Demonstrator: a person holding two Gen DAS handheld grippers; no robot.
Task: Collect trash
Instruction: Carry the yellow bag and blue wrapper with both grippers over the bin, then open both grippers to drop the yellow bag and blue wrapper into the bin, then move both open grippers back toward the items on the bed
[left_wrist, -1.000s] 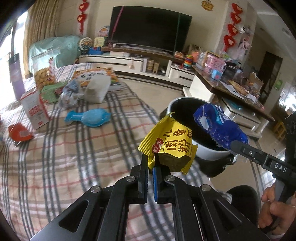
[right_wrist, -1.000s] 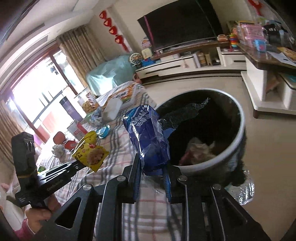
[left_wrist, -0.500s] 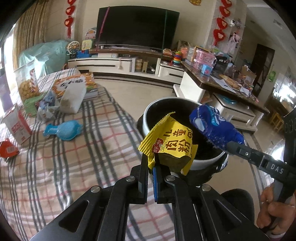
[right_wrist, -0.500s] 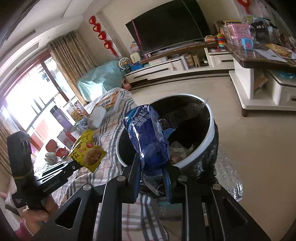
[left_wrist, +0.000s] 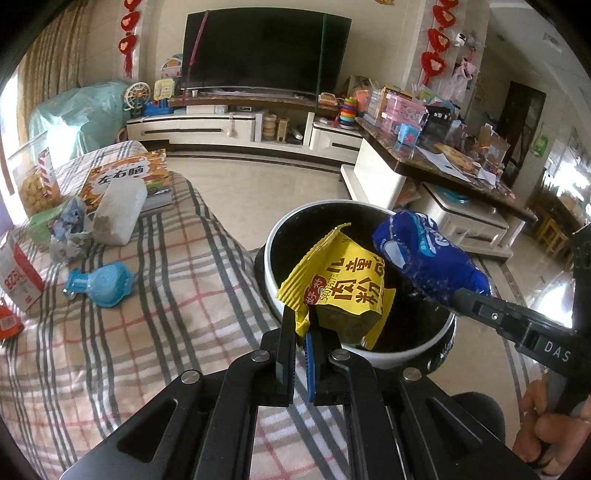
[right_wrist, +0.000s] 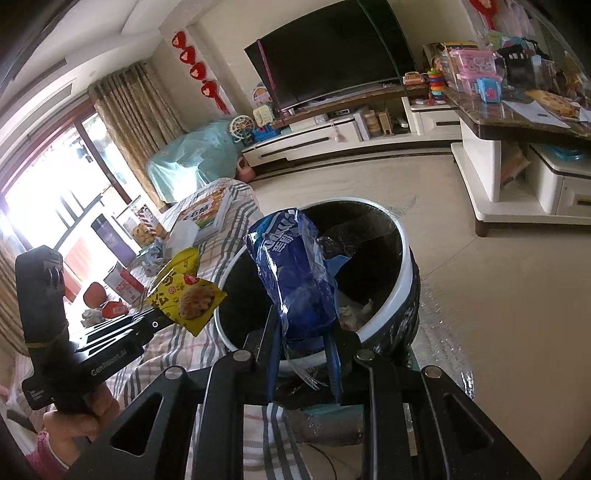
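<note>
My left gripper (left_wrist: 301, 334) is shut on a yellow snack wrapper (left_wrist: 343, 291) and holds it over the near rim of the white trash bin (left_wrist: 399, 349), which has a black liner. My right gripper (right_wrist: 303, 339) is shut on a blue snack bag (right_wrist: 295, 273) and holds it above the bin (right_wrist: 404, 273). In the left wrist view the blue bag (left_wrist: 424, 258) hangs over the bin's right side. In the right wrist view the yellow wrapper (right_wrist: 188, 295) is at the bin's left rim. Crumpled trash lies inside the bin.
The plaid-covered table (left_wrist: 147, 314) left of the bin holds a blue wrapper (left_wrist: 105, 282), a white pack (left_wrist: 118, 210), crumpled paper (left_wrist: 68, 232), a book (left_wrist: 125, 177) and red-white boxes (left_wrist: 14, 273). A TV stand (left_wrist: 229, 125) and a cluttered counter (left_wrist: 443, 158) stand beyond.
Both grippers have moved with their wrappers toward and over the bin; the bin now sits closer and more centred in both views. Both stay shut.
</note>
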